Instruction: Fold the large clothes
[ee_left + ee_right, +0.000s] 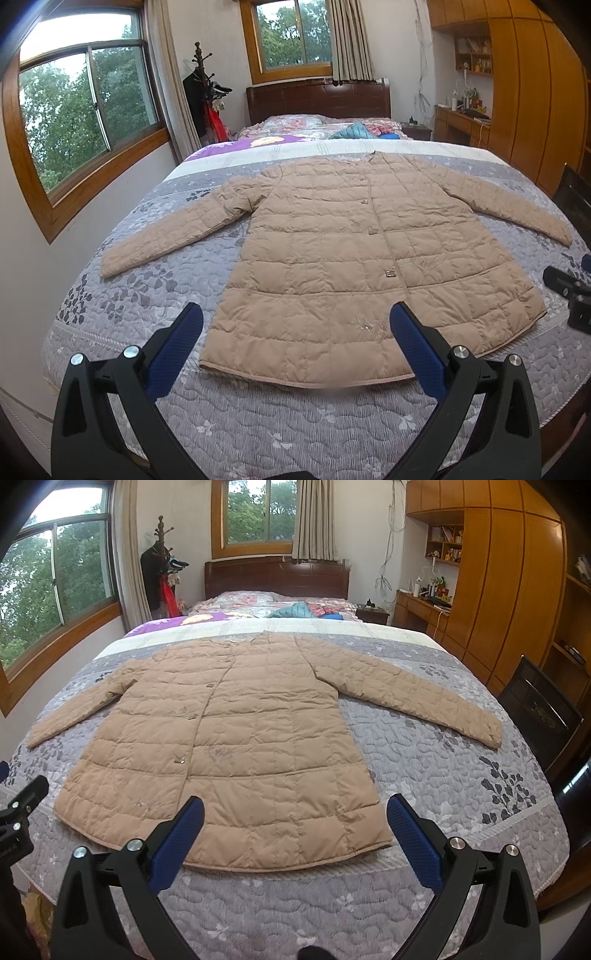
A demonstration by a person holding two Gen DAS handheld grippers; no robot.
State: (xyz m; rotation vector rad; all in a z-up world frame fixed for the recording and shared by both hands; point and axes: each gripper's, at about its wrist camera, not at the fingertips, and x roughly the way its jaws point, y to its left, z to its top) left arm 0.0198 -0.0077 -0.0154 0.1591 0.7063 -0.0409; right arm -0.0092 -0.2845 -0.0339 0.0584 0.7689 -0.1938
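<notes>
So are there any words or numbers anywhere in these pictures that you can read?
None can be read.
Left gripper's body, at the right wrist view's left edge: faint marks, too small to read.
Books on the wall shelf: spines too small and blurred.
Beige quilted coat: stitched decoration only, no letters.
Grey floral bedspread: pattern only, no words.

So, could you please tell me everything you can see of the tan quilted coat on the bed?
The tan quilted coat is a long, puffy, collarless garment stitched in squares, with small metallic clasps down its closed front. It lies flat and face up on the grey floral bedspread, hem nearest the cameras, neckline toward the headboard, both sleeves spread outward. Only the bedspread touches it.
</notes>
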